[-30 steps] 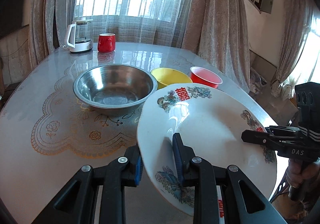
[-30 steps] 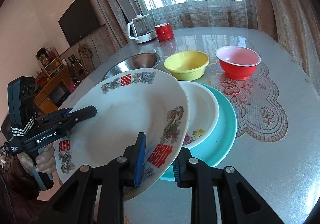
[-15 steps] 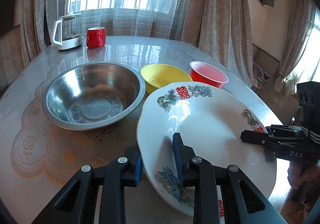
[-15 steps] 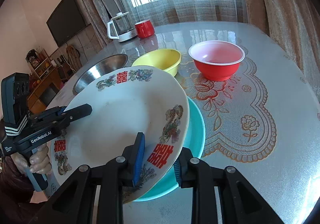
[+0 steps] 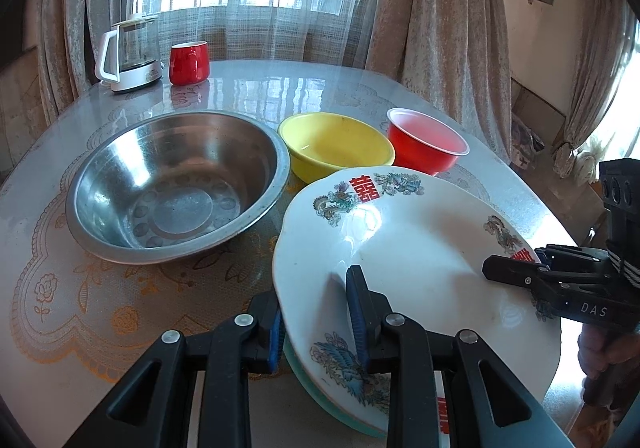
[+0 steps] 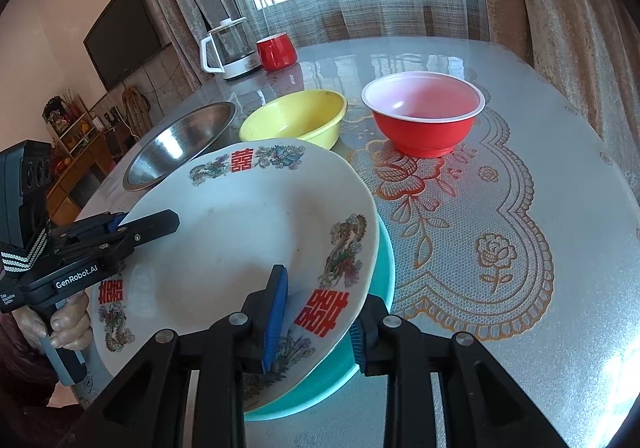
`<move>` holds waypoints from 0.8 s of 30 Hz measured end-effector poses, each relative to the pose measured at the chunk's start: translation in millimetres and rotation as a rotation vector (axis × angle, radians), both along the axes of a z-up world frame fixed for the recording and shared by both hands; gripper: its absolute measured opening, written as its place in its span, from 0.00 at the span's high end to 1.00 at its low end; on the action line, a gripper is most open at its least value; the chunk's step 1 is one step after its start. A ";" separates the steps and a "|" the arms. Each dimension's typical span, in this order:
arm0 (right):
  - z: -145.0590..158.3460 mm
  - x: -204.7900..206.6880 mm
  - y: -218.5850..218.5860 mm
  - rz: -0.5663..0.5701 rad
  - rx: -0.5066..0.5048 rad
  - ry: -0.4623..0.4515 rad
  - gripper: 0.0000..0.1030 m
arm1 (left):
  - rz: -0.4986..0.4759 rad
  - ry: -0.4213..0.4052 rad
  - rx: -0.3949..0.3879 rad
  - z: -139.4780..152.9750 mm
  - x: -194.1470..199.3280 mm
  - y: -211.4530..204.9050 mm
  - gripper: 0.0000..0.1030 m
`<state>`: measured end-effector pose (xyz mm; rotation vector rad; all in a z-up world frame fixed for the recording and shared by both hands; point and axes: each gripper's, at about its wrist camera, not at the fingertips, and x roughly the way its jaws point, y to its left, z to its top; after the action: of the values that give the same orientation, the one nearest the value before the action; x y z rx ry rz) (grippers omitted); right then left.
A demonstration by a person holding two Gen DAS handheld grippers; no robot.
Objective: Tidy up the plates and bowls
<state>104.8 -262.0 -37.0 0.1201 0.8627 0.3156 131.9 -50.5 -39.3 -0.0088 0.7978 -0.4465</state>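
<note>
My left gripper (image 5: 316,318) and right gripper (image 6: 316,322) clamp the decorated plate (image 5: 416,248) at opposite rims, the right jaws easing open. Glazed, brittle, slippery: I judge rim grips safest above the teal plate (image 6: 384,260) at the table's (image 6: 520,188) near edge.

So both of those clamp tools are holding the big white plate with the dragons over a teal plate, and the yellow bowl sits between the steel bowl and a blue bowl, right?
Nearly. The bowl on the far side of the yellow bowl is red, not blue; the right wrist view shows it plainly. The rest holds: the left gripper and right gripper flank the white plate over the teal plate, with the steel bowl alongside.
</note>
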 end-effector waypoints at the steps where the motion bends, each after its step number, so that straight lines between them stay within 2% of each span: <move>1: -0.7 0.7 0.2 -0.001 0.002 0.000 0.73 | 0.005 0.004 0.001 -1.4 0.0 -0.2 0.73; 15: -6.1 -0.7 6.7 -0.024 -0.051 -0.066 0.71 | 0.057 -0.031 0.029 -2.5 -2.1 -4.2 0.71; 24: -5.6 -1.5 7.8 -0.036 -0.039 -0.047 0.67 | 0.077 -0.047 0.041 2.2 -9.9 -2.3 0.70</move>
<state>103.3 -254.2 -42.6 0.0919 0.8184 0.2671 122.0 -52.7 -37.1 0.0095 0.7575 -0.3566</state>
